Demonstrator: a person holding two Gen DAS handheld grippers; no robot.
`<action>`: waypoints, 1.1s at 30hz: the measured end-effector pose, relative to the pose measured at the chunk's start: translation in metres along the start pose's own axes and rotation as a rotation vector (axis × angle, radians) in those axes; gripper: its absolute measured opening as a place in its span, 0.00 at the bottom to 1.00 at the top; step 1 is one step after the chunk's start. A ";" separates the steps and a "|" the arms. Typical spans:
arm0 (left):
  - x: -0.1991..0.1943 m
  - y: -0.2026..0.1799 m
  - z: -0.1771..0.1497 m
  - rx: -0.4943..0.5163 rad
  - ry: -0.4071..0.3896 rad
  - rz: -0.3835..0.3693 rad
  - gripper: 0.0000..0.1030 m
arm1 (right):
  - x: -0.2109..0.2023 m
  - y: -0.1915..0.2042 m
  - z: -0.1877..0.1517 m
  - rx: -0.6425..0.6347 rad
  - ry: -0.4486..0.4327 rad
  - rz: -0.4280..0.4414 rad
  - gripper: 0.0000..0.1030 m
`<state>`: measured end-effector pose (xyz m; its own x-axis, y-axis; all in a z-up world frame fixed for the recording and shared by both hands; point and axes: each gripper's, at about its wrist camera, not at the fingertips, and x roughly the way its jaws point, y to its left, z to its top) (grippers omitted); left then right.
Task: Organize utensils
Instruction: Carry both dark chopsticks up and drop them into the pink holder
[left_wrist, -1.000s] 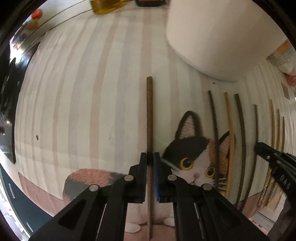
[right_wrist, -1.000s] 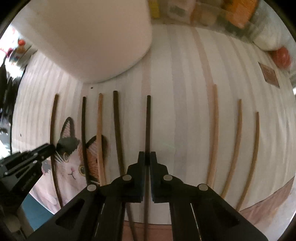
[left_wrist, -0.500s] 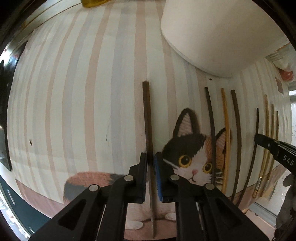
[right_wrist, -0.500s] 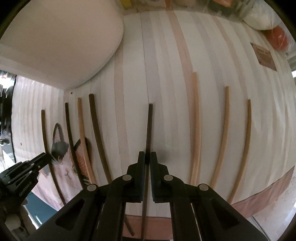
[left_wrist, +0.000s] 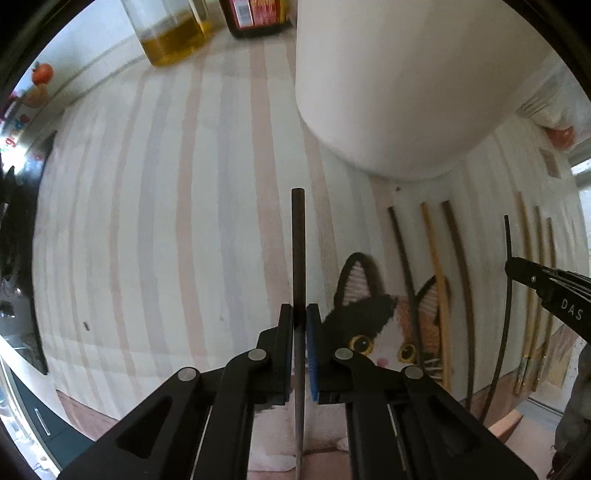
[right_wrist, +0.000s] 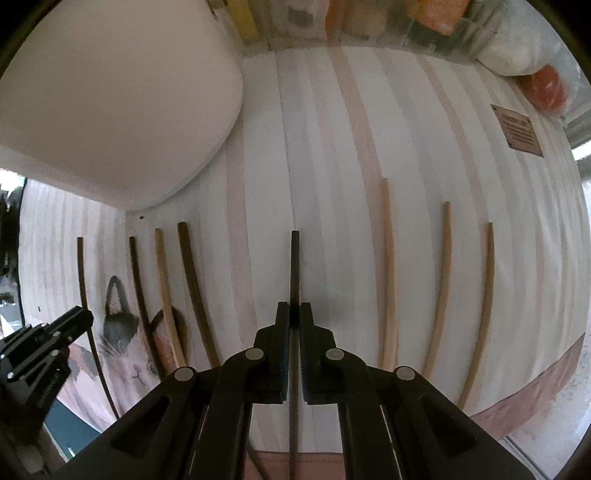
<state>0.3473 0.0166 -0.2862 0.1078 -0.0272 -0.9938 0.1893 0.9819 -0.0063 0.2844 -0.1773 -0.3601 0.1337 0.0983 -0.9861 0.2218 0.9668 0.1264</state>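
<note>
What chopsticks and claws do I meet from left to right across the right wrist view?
Left claw with its thin dark chopstick → three chopsticks over the cat picture → right claw shut on a dark chopstick → three light chopsticks.

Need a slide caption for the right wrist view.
Right claw shut on a dark chopstick above the striped mat, six chopsticks still lying there.

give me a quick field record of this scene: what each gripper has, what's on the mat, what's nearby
left gripper: shut on a dark chopstick
right gripper: shut on a dark chopstick
surface: striped mat with a cat picture
loose on mat: three dark or tan chopsticks over the cat, three light chopsticks further right
holder: white container standing behind the row
background: oil bottle, dark sauce bottle
</note>
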 end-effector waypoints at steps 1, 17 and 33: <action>-0.007 0.001 -0.001 -0.007 -0.014 -0.005 0.04 | -0.009 -0.012 -0.011 0.001 -0.015 0.007 0.04; -0.092 0.008 -0.013 -0.021 -0.249 -0.023 0.04 | -0.099 -0.003 -0.013 -0.022 -0.276 0.091 0.04; -0.160 0.012 -0.004 -0.035 -0.427 -0.022 0.04 | -0.169 0.011 0.001 -0.045 -0.514 0.109 0.03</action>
<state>0.3287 0.0338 -0.1274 0.5001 -0.1164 -0.8581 0.1636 0.9858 -0.0384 0.2651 -0.1836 -0.1919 0.6125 0.0818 -0.7862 0.1400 0.9677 0.2098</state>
